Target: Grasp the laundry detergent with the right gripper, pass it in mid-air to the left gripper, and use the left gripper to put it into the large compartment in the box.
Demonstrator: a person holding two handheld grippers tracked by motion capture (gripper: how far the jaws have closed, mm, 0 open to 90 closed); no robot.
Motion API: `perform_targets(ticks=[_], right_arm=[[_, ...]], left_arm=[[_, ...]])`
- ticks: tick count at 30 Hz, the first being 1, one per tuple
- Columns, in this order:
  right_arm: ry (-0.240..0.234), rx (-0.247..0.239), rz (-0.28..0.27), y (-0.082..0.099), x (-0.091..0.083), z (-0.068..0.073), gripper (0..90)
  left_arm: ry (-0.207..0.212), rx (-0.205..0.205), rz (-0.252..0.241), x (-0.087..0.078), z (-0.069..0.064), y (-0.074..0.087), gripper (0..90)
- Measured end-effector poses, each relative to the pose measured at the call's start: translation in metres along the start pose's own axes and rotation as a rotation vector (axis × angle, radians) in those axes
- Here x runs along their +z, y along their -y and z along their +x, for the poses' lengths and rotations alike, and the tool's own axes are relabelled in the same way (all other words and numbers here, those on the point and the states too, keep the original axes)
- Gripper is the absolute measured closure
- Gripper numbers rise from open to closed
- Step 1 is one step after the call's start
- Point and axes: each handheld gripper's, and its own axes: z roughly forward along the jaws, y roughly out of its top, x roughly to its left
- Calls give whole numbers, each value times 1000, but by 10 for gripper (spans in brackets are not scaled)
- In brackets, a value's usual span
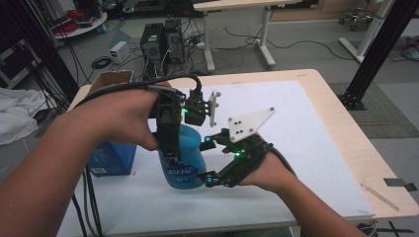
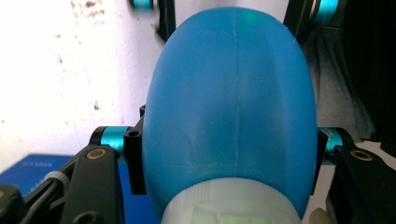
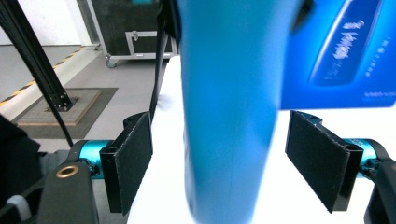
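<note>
The blue bottle (image 1: 184, 158) stands upright on the white mat (image 1: 306, 148) that covers most of the wooden table (image 1: 346, 133), close to the mat's left edge and toward the near side. The left gripper (image 1: 170, 160) comes down on it from above, its 2 jaws clamped tight on the bottle's upper body; in the left gripper view the rounded blue shoulder (image 2: 231, 107) fills the gap between them and presses against both sides, with the bottle's white neck (image 2: 229, 203) at the bottom edge. The right gripper (image 1: 205, 160) sits just to the right of the bottle, low by its base, held level in the person's right hand (image 1: 269, 170). In the right gripper view the bottle (image 3: 229, 107) stands between its 2 pads (image 3: 133, 163), but a sliver of white mat shows on each side, so the jaws are parted and not touching it. A dark blue box (image 1: 112, 158) stands just left of the bottle at the mat's left edge, and a brown cardboard box (image 1: 112, 78) sits behind it near the table's far left corner.
</note>
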Motion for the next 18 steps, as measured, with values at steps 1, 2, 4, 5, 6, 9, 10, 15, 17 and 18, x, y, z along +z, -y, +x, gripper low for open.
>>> perform_targets(ticks=[1,2,4,5,6,9,10,15,17,18], right_arm=[[5,5,6,1,-5,0,216],[11,6,8,1,-11,0,216],[22,16,19,1,-21,0,187],[42,17,21,1,-26,0,132],[60,27,33,1,-30,0,125],[72,44,60,0,-41,-1,125],[72,48,68,-1,-44,-2,125],[94,86,131,-5,-54,-6,104],[110,104,166,-7,-56,-9,9],[119,113,194,-8,-57,-10,6]], left_arm=[[2,-10,-3,-3,1,2,388],[6,-27,-9,-7,3,6,388],[4,-40,-12,-14,5,11,388],[2,-50,-12,-18,6,13,388],[-1,-58,-11,-21,8,16,388],[-6,-90,-6,-33,13,25,388],[-6,-103,-8,-37,14,28,388],[2,-172,-8,-54,22,42,388],[5,-208,-11,-62,25,49,387],[7,-228,-14,-67,27,53,388]])
